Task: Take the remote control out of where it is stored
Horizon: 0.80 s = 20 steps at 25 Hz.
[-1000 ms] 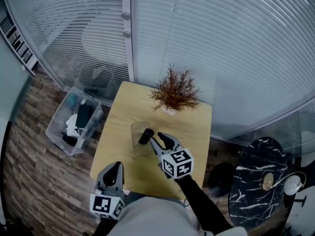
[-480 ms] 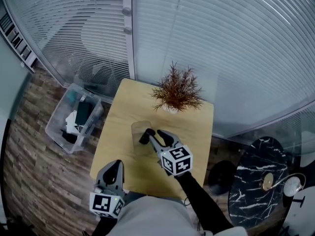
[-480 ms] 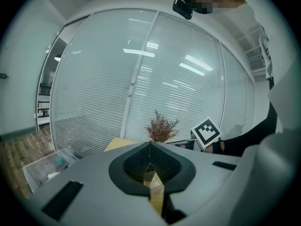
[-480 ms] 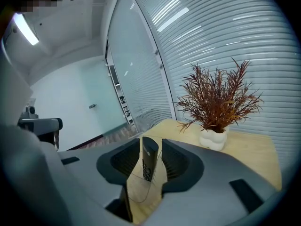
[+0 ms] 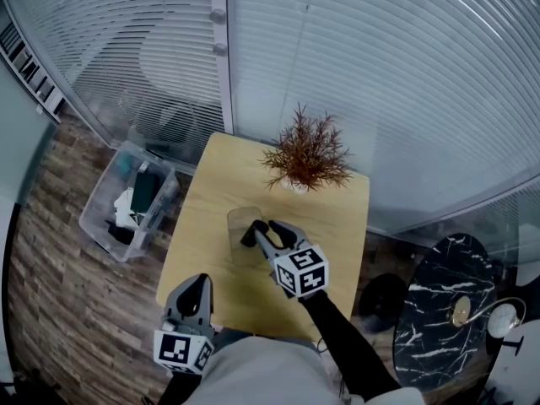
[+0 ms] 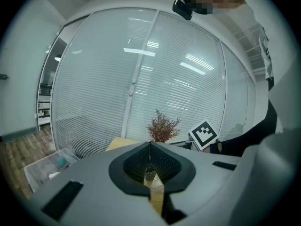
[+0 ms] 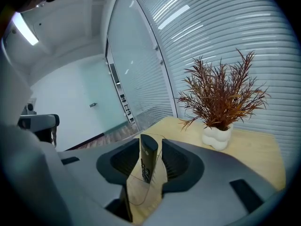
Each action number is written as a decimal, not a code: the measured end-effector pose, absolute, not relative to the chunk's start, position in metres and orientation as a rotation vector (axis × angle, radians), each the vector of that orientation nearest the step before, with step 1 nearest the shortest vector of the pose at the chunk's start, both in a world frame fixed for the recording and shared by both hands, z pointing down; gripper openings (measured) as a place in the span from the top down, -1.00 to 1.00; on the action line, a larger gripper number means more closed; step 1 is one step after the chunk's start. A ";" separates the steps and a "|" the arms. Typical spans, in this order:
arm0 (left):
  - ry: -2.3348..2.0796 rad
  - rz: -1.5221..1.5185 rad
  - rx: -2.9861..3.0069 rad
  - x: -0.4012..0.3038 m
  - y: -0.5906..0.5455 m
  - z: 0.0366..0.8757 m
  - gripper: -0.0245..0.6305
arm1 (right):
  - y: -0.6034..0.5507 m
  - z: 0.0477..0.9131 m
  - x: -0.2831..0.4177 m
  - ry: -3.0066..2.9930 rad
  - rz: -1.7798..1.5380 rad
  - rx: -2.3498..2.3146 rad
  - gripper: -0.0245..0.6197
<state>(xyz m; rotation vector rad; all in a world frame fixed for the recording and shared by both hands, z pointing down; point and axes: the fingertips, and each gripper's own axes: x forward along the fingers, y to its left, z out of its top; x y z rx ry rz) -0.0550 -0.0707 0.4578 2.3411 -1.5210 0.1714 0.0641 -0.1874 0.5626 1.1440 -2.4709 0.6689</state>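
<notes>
Right tool poised around the remote control, grip not yet made.

On the floor at far left sits a plastic bin (image 5: 94, 219), not involved. The left tool (image 5: 192, 287) hangs at the near edge of the tabletop (image 5: 215, 184) with its jaws closed on nothing, probably parked out of the way. Near mid-table a clear holder (image 5: 237, 241) keeps the remote control (image 7: 147, 158) standing on end, its top exposed for a pinch. The right tool (image 5: 270, 233) reaches in from the near side; its jaws have just been opening wider and now straddle the remote, pads not pressing on it, likely to leave room before closing. Beyond stands a potted plant (image 5: 305, 154), clear of the reach.
</notes>
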 end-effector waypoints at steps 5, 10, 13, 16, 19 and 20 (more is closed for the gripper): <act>-1.519 0.173 2.340 -0.056 -0.072 0.458 0.90 | -0.189 0.566 0.062 -2.475 0.666 1.132 0.52; -1.523 0.175 2.337 -0.056 -0.072 0.458 0.90 | -0.189 0.569 0.060 -2.481 0.671 1.116 0.52; -1.526 0.178 2.335 -0.058 -0.073 0.459 0.90 | -0.190 0.572 0.060 -2.477 0.667 1.115 0.52; -1.526 0.178 2.335 -0.057 -0.073 0.459 0.90 | -0.191 0.573 0.060 -2.476 0.670 1.113 0.52; -1.522 0.178 2.336 -0.057 -0.073 0.459 0.90 | -0.191 0.573 0.060 -2.478 0.673 1.108 0.52; -1.522 0.179 2.336 -0.057 -0.073 0.459 0.90 | -0.191 0.573 0.059 -2.478 0.671 1.106 0.52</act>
